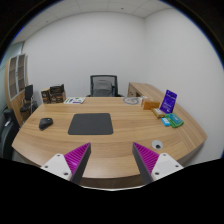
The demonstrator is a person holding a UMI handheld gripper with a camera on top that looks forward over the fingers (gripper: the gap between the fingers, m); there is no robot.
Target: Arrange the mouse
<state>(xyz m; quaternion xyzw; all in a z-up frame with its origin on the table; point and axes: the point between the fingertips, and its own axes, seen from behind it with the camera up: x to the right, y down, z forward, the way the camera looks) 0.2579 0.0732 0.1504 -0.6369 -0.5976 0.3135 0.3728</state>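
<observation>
Gripper [112, 160] open; mouse [45, 123] far left, heading unclear.

dark grey mouse pad [90, 124], black mouse [45, 123]

Gripper [112, 160] held level, raised, facing forward. Two fingers spread wide apart, nothing between them. Magenta pads [77, 156] show on the inner faces, tips angled slightly inward.

Single gripper-mounted view, raised above near edge of bench [105, 148], facing forward across it toward chair [103, 85], far wall.
</observation>
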